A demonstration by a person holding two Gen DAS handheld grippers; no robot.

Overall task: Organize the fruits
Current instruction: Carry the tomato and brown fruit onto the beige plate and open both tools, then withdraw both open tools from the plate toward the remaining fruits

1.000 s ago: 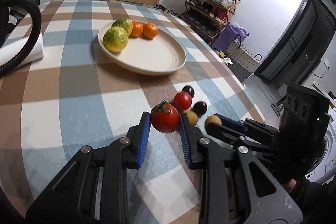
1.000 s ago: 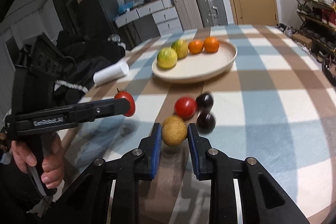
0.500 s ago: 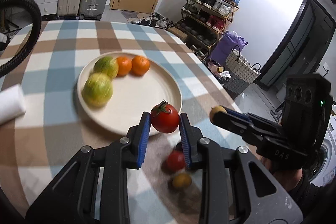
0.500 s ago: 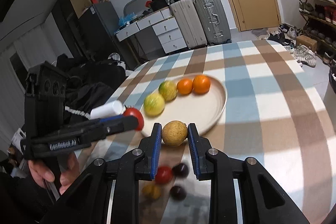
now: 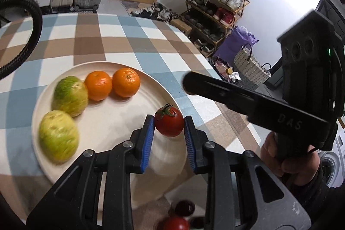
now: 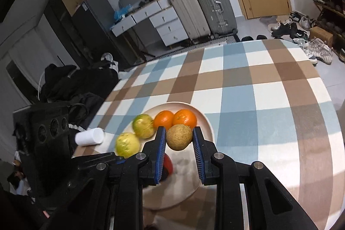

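My left gripper point(image 5: 169, 127) is shut on a red tomato point(image 5: 169, 123) with a green stalk, held above the right part of the cream plate point(image 5: 120, 120). On the plate lie two oranges point(image 5: 126, 82) and two yellow-green fruits point(image 5: 70, 96). My right gripper point(image 6: 179, 139) is shut on a tan round fruit point(image 6: 179, 137), also above the plate point(image 6: 204, 122), just in front of the oranges point(image 6: 185, 118). The left gripper's tomato point(image 6: 168, 164) shows partly behind my right fingers. Another tomato point(image 5: 175, 224) and dark fruits point(image 5: 185, 207) lie on the cloth below the left gripper.
The checked tablecloth point(image 6: 269, 100) covers the table. A white roll point(image 6: 90, 136) lies left of the plate. The right gripper's arm point(image 5: 248, 100) crosses the left wrist view, held by a hand point(image 5: 291, 158). A black hose point(image 5: 32, 35) curves at the left. Suitcases, drawers and a shoe rack stand beyond.
Both grippers have lifted their fruits off the cloth and carried them forward over the plate. The loose tomato and dark fruits have stayed behind on the cloth.
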